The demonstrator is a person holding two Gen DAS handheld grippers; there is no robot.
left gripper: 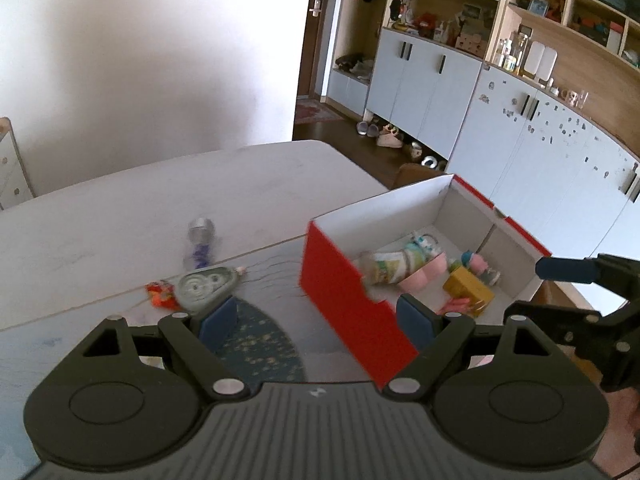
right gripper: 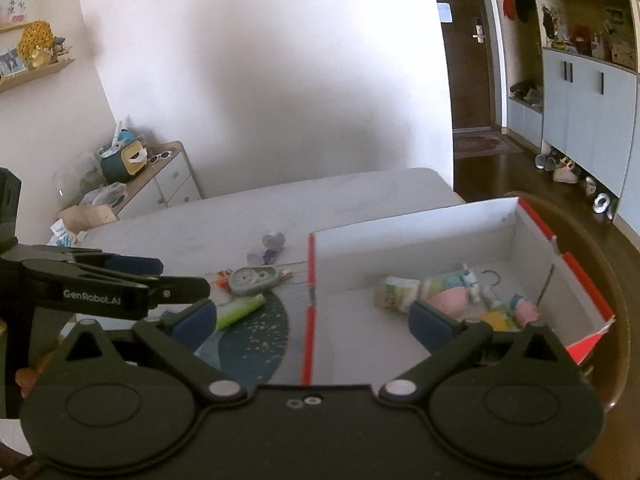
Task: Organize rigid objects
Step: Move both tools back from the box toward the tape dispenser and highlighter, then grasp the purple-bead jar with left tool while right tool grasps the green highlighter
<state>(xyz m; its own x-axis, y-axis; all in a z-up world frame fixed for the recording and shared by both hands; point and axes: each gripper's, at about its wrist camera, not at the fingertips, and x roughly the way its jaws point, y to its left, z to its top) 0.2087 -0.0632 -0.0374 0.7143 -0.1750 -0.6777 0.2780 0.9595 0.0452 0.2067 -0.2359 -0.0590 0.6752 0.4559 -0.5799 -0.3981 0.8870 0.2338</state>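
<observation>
A red and white cardboard box (left gripper: 344, 292) (right gripper: 420, 240) sits at the table's right end and holds a printed tube (left gripper: 390, 266), a pink roll (right gripper: 446, 298), a yellow box (left gripper: 468, 288) and small toys. On the table to its left lie a grey oval case (left gripper: 202, 286) (right gripper: 252, 279), a red-orange wrapper (left gripper: 160, 294), a silver-capped purple item (left gripper: 201, 240) (right gripper: 272, 246) and a green tube (right gripper: 240, 310). My left gripper (left gripper: 320, 320) is open and empty over the box's near left corner. My right gripper (right gripper: 316, 324) is open and empty, straddling the box's left wall.
A dark blue speckled mat (left gripper: 256, 344) (right gripper: 252, 340) lies on the white table (left gripper: 160, 196). A low cabinet with clutter (right gripper: 132, 172) stands at the far left. Pale blue cupboards (left gripper: 460, 92) and shoes on the dark floor are to the right.
</observation>
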